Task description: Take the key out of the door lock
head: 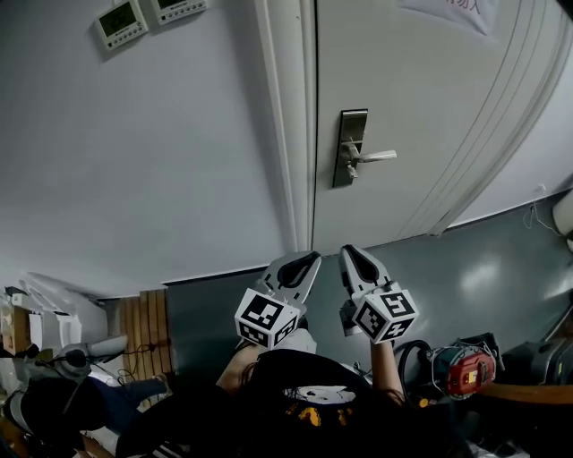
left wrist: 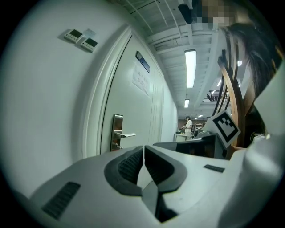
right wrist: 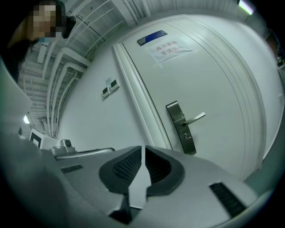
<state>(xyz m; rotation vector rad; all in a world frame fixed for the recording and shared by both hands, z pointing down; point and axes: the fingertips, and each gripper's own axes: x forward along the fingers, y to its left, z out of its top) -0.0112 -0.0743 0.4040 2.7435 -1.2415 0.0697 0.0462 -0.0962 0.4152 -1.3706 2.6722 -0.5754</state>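
Observation:
A metal lock plate [head: 351, 148] with a lever handle [head: 376, 156] is on the white door [head: 430, 116]. A small stub juts out below the handle; it looks like the key [head: 351, 172], too small to be sure. Both grippers hang low, well short of the door. My left gripper [head: 304, 261] is shut and empty, and beside it my right gripper [head: 354, 256] is shut and empty too. The left gripper view has the left gripper [left wrist: 144, 149] closed, with the lock plate [left wrist: 116, 132] far beyond it. In the right gripper view the right gripper [right wrist: 143, 149] is closed, below the lock plate [right wrist: 181, 127].
The door frame [head: 286, 125] runs left of the lock. Two wall control panels [head: 121, 20] hang at the upper left. A paper notice [head: 448, 11] is on the door. A red device [head: 470, 371] lies on the floor at the right, wooden slats [head: 148, 331] at the left.

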